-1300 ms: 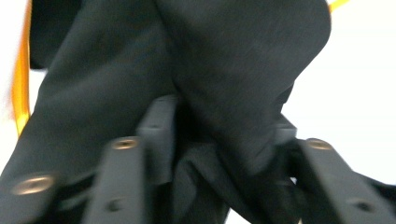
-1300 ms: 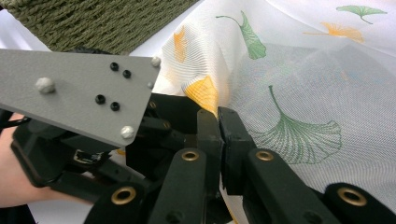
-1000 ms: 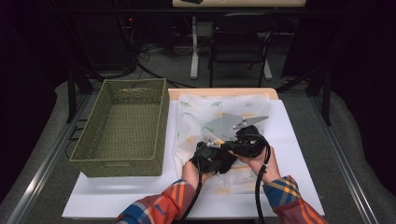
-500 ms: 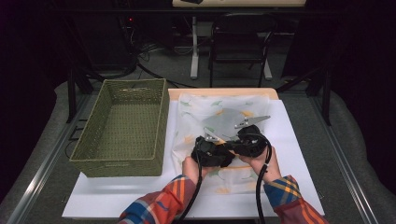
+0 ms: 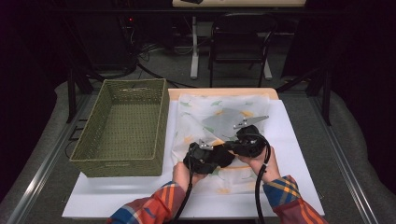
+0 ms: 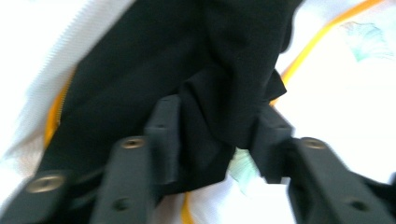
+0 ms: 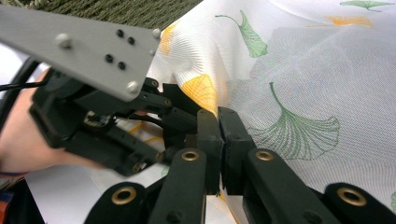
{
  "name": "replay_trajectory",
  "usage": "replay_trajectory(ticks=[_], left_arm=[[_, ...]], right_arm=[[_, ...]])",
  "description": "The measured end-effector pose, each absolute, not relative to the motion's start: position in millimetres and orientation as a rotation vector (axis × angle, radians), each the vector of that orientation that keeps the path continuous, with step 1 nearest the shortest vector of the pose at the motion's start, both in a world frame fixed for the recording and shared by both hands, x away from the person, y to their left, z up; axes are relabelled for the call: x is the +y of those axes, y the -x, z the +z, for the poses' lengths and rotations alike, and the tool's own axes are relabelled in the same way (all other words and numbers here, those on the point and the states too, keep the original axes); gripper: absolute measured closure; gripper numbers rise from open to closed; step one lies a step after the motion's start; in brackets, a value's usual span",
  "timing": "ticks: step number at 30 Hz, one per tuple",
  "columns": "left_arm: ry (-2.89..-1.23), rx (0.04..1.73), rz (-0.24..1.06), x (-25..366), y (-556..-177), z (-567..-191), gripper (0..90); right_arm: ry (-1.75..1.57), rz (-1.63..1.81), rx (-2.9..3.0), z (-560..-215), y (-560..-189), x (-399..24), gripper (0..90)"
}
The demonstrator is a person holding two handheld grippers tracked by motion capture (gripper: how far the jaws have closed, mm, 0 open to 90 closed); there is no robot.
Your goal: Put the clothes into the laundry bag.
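Note:
A white mesh bag (image 5: 219, 112) printed with green and yellow leaves lies flat on the white board (image 5: 289, 154). Both grippers meet at its near part. My right gripper (image 7: 218, 126) is shut on a fold of the bag's fabric (image 7: 303, 70) beside a yellow leaf. My left gripper (image 6: 217, 140) has a bunch of black cloth (image 6: 187, 60) between its pads. Its jaws have just been closing and they press on the cloth. The bag's orange zip line (image 6: 303, 56) runs past the cloth. In the high view, the left gripper (image 5: 219, 154) and the right gripper (image 5: 233, 145) sit tip to tip.
A green woven basket (image 5: 116, 163) stands left of the bag. The person's hands and plaid sleeves (image 5: 285, 191) come in from the near edge. In the right gripper view, the left gripper's body and grey plate (image 7: 93, 51) are close on the left. Chairs and cables lie beyond the table.
The left gripper has shifted slightly to the left at the bag's near part. The right gripper has stayed put with the bag's fabric in it.

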State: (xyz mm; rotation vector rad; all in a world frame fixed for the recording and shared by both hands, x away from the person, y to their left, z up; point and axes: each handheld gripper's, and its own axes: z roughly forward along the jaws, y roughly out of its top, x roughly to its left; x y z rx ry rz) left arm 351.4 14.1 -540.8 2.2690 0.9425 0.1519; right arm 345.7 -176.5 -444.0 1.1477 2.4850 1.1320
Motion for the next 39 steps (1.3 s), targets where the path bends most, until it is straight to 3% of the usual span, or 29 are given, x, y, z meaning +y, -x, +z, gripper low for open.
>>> replay_trajectory(ticks=[5, 14, 16, 24, 30, 39], left_arm=[[-2.254, 0.962, 0.176, 12.5, -359.2, -543.1, 82.6], [-2.180, 1.041, 0.237, 7.3, -374.8, -543.8, 83.2], [-2.184, 1.039, 0.227, 8.0, -373.5, -542.9, 78.3], [-2.225, 0.947, 0.148, 27.3, -351.6, -527.6, 44.5], [-2.202, 0.884, 0.115, 41.5, -336.6, -515.1, 31.3], [-2.145, 0.875, 0.244, 52.1, -334.8, -488.1, 17.5]], right_arm=[[-1.151, 1.138, 2.487, -443.9, -346.0, -177.0, 89.1], [-1.151, 1.166, 2.475, -441.2, -345.5, -178.1, 89.1], [-1.147, 1.163, 2.479, -442.2, -346.0, -177.7, 89.1], [-1.170, 1.146, 2.477, -444.6, -347.2, -181.3, 89.2], [-1.161, 1.131, 2.482, -444.8, -347.6, -179.8, 89.1], [-1.147, 1.122, 2.482, -442.8, -344.8, -178.0, 89.2]])
